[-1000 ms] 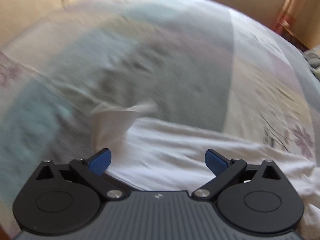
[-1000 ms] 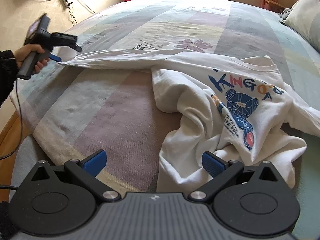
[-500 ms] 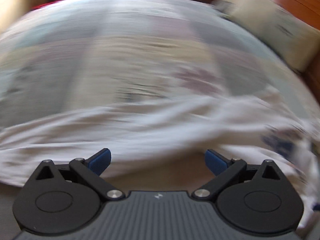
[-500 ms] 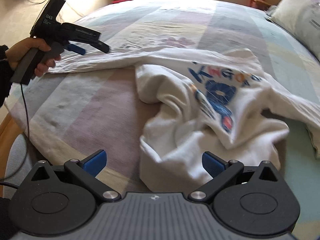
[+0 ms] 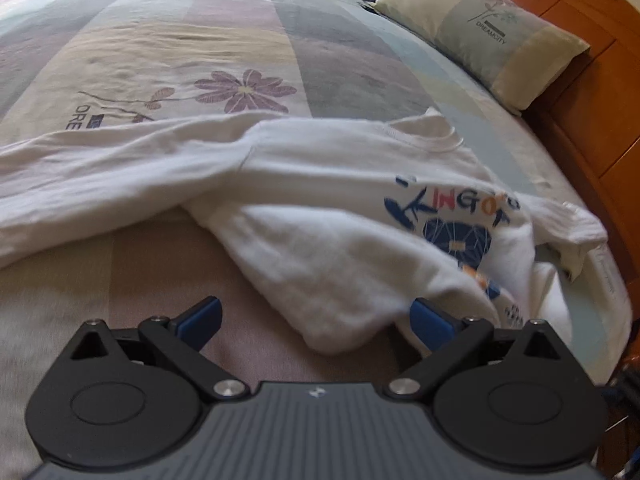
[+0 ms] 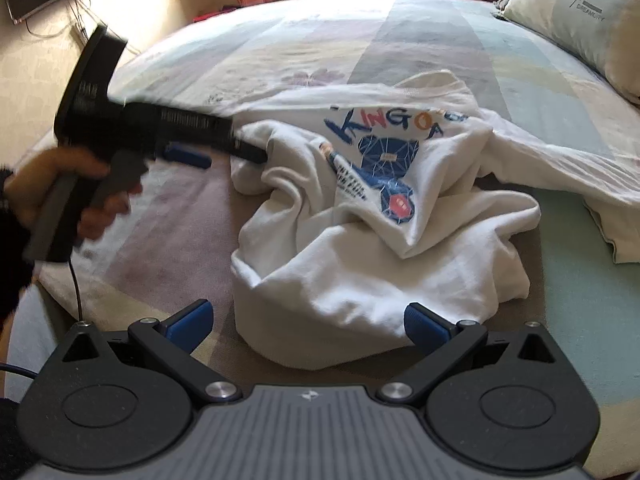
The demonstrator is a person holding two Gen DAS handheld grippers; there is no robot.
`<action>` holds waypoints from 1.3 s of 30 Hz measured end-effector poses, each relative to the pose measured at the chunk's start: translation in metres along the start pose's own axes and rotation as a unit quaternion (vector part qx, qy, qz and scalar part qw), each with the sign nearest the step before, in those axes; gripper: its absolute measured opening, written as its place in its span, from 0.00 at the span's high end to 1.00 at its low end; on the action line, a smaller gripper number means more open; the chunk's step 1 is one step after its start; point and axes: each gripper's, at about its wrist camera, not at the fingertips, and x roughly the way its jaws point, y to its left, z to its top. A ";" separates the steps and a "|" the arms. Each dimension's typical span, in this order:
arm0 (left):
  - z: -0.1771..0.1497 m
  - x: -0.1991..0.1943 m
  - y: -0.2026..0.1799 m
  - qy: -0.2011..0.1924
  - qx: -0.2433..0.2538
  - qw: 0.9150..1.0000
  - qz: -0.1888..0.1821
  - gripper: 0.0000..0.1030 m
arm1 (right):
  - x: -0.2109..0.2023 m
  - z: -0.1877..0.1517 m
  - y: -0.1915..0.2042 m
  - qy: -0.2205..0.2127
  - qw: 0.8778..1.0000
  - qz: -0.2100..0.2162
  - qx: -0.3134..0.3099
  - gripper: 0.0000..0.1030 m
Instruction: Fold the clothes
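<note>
One wide bed with a patchwork cover carries our crumpled white sweatshirt, its printed front up and a sleeve stretched sideways, a pillow lying beyond it, while our left tool and right tool both gape wide, gripping nothing.

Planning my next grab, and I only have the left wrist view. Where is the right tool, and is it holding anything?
Observer: The right tool is open and empty, pointing at the bottom edge of the white sweatshirt.
Operator: What does the cloth below the print look like?
Observer: The lower body is heaped in deep folds there, and one fold creases across the print.
</note>
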 end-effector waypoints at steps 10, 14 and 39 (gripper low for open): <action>-0.029 -0.018 -0.026 -0.015 0.040 0.999 0.028 0.03 | -0.009 0.008 -0.037 -0.050 0.998 0.000 0.034 0.00; -0.040 -0.026 -0.036 -0.022 0.055 0.998 0.036 0.03 | -0.006 0.010 -0.066 -0.058 0.996 -0.016 0.065 0.00; -0.039 -0.026 -0.038 -0.019 0.049 0.997 0.058 0.03 | 0.068 0.050 -0.195 -0.113 0.963 0.069 0.235 0.00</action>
